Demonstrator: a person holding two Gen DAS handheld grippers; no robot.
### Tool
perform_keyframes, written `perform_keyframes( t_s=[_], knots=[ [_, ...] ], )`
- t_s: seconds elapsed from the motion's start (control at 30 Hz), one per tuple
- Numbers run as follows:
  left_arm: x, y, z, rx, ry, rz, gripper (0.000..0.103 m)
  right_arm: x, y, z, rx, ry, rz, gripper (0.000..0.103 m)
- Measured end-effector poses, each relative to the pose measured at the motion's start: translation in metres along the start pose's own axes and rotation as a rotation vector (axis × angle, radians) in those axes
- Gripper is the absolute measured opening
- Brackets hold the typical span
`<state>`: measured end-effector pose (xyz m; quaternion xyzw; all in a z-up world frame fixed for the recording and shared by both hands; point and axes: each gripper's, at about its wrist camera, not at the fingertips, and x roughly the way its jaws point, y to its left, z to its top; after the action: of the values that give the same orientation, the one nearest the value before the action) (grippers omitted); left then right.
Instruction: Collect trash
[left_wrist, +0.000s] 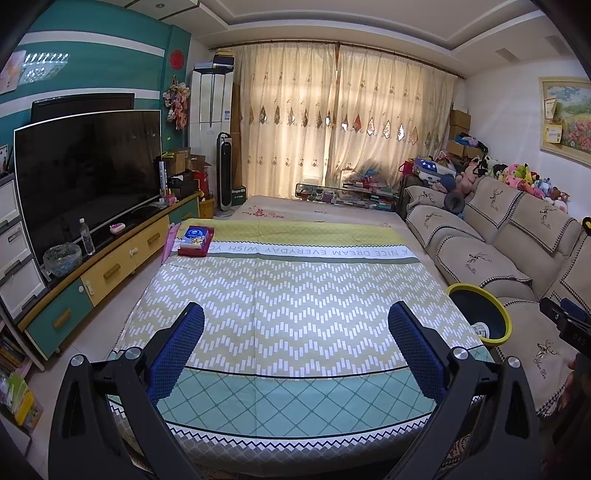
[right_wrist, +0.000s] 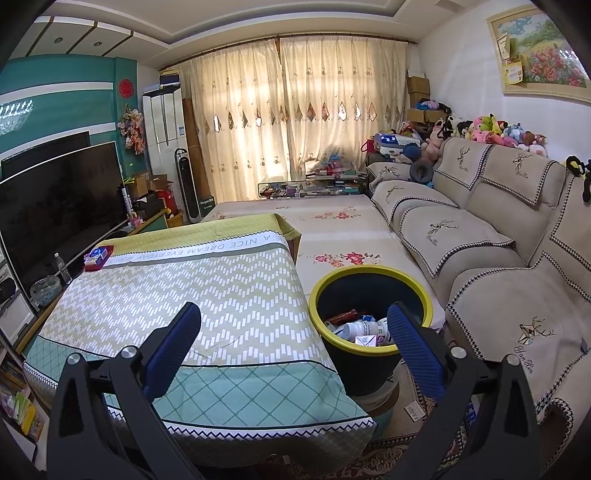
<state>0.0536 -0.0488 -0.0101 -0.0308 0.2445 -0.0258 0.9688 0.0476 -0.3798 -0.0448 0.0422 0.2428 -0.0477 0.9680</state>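
Observation:
A dark bin with a yellow rim (right_wrist: 371, 277) stands on the floor between the cloth-covered table (right_wrist: 207, 295) and the sofa; inside lie a white bottle (right_wrist: 364, 326), boxes and wrappers. My right gripper (right_wrist: 293, 332) hovers open over the table's near right corner, its right finger in front of the bin's rim, nothing between the fingers. In the left wrist view my left gripper (left_wrist: 295, 332) is open and empty above the table's (left_wrist: 295, 288) near end, and the bin (left_wrist: 480, 310) shows at the right edge. A red tray (left_wrist: 195, 242) holding a blue packet sits at the table's far left corner.
A sofa (right_wrist: 498, 258) runs along the right, with plush toys (right_wrist: 495, 133) on its back. A TV (left_wrist: 85, 173) on a low cabinet lines the left, with a water bottle (left_wrist: 86, 236) and a bowl on it. A second low table (right_wrist: 325, 218) lies beyond. The other gripper's body (left_wrist: 569, 325) shows at far right.

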Motion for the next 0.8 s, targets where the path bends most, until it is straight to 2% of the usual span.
perform_keyframes(
  t_s=[0.8],
  knots=[
    [0.0043, -0.0015, -0.0039, 0.002, 0.008, -0.003, 0.098, 0.0037, 0.0037, -0.0009, -0.001, 0.003, 0.008, 0.096]
  ],
)
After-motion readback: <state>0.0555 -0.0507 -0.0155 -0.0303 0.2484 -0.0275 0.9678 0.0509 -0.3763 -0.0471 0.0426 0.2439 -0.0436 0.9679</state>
